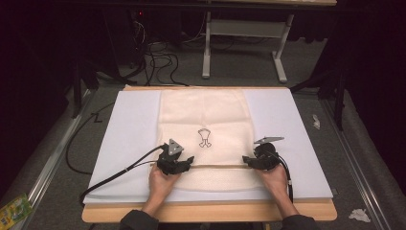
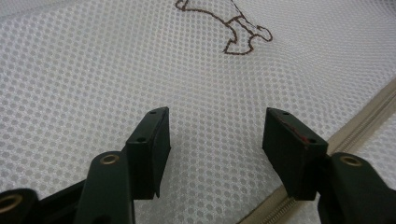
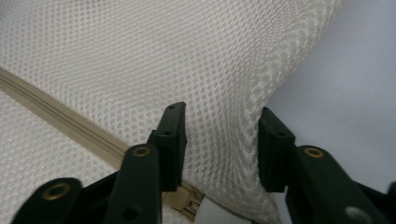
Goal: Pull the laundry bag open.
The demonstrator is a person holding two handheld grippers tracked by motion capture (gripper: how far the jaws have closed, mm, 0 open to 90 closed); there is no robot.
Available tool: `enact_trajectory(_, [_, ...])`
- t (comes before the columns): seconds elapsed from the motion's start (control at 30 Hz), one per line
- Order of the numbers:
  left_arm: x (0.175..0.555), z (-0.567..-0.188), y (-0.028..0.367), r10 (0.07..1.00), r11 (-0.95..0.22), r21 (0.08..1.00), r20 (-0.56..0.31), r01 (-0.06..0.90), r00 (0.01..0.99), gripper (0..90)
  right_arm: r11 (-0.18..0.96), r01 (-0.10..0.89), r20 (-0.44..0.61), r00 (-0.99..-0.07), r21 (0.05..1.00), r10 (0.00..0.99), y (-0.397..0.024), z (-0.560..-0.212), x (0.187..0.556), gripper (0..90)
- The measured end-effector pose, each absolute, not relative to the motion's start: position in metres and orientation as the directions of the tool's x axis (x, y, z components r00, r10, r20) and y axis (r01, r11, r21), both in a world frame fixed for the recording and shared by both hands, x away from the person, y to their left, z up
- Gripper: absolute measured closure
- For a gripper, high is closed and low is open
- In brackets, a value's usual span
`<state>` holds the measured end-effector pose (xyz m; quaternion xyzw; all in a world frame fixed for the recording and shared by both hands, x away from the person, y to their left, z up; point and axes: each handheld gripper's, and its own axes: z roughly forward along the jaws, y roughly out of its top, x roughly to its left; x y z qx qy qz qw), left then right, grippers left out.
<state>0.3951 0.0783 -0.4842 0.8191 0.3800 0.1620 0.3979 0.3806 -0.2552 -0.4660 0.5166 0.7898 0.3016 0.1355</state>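
Observation:
A cream mesh bag (image 1: 206, 112) lies flat on a white mat (image 1: 131, 139), with a small brown embroidered figure (image 1: 204, 138) at its middle and a tan zipper (image 1: 218, 166) running across near the front. My left gripper (image 1: 190, 162) hovers at the zipper's left part, jaws open over bare mesh (image 2: 116, 70), zipper (image 2: 359, 121) just to its right. My right gripper (image 1: 245, 159) is at the bag's right edge. A raised fold of mesh (image 3: 224, 116) sits between its jaws, which stand apart. The zipper's end (image 3: 189, 205) lies under its left jaw.
The mat rests on a wooden table (image 1: 206, 212) whose front edge is near the person's forearms. Black cables (image 1: 119, 172) trail off the left side. A metal stand (image 1: 244, 28) and more cables are on the floor beyond. Scraps lie on the floor at both sides.

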Motion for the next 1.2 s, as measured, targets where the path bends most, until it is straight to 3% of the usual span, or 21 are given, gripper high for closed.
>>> enact_trajectory(0.17, [0.396, -0.484, 0.078, 0.747, -0.401, 0.772, -0.036, 0.494, 0.663, 42.0, 0.334, 0.708, 0.059, -0.468, 0.622, 0.882, -0.253, -0.466, 0.380, 83.7])
enact_trajectory(0.23, [0.396, -0.484, 0.078, 0.745, -0.402, 0.771, -0.039, 0.494, 0.666, 42.2, 0.345, 0.702, 0.056, -0.481, 0.623, 0.875, -0.254, -0.465, 0.381, 86.5])
enact_trajectory(0.73, [0.396, -0.481, 0.079, 0.737, -0.401, 0.767, -0.055, 0.501, 0.674, 44.3, 0.273, 0.672, 0.173, -0.517, 0.688, 0.838, -0.271, -0.446, 0.377, 88.2])
enact_trajectory(1.0, [0.391, -0.475, 0.071, 0.687, -0.454, 0.759, -0.036, 0.468, 0.726, 46.9, 0.290, 0.649, 0.160, -0.541, 0.703, 0.825, -0.265, -0.433, 0.378, 88.3])
enact_trajectory(1.2, [0.387, -0.466, 0.061, 0.657, -0.415, 0.785, -0.090, 0.459, 0.749, 48.5, 0.281, 0.645, 0.180, -0.552, 0.711, 0.814, -0.262, -0.429, 0.380, 88.4])
